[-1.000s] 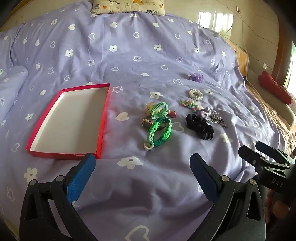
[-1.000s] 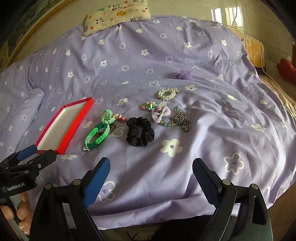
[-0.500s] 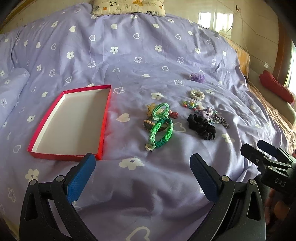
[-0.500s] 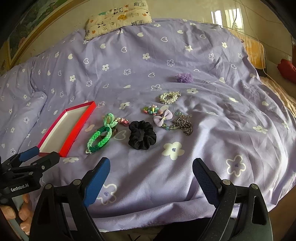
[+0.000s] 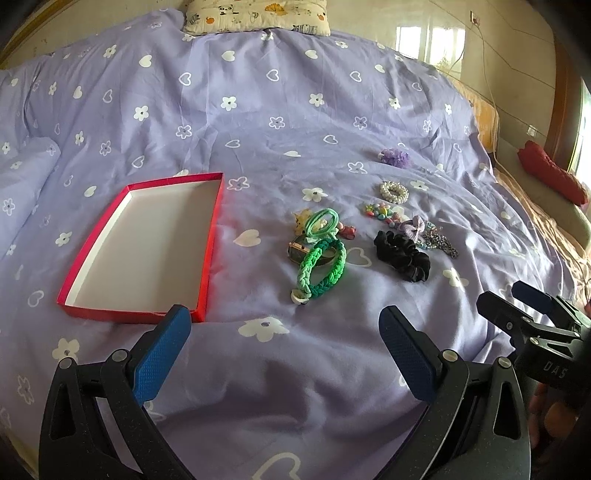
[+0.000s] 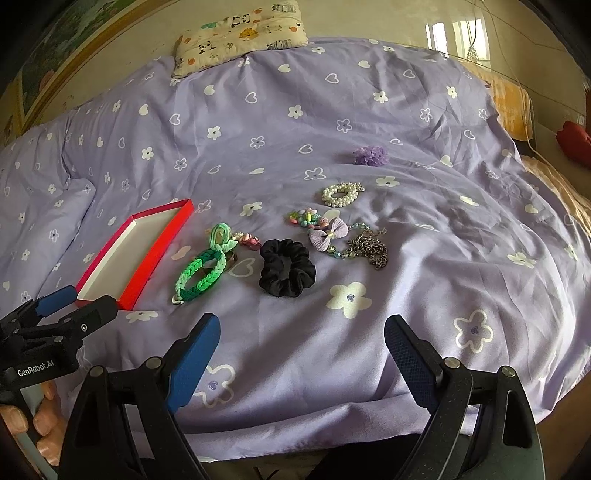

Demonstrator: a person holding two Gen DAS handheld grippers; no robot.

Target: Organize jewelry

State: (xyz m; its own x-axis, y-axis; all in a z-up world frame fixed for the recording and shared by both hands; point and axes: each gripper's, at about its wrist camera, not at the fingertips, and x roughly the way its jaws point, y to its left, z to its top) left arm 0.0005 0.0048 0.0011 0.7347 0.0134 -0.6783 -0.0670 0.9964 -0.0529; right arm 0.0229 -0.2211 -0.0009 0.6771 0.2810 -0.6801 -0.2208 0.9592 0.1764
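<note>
Purple flowery bedspread (image 5: 258, 122) with a red box (image 5: 144, 243) lying left of the jewelry: green bracelet (image 5: 322, 271), black scrunchie (image 6: 287, 272). Left gripper (image 5: 284, 350) and right gripper (image 6: 301, 354) both hover spread apart, holding nothing.

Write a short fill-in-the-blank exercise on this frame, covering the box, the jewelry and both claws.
1. The red box on the purple bedspread holds ____ jewelry.
2. The braided green bracelet lies between the box and the ____ scrunchie.
3. The left claw and right claw both stand ____, holding nothing.
4. The pearl bracelet lies nearer the pillow than the ____ bow.

Missing words: no; black; open; lilac
</note>
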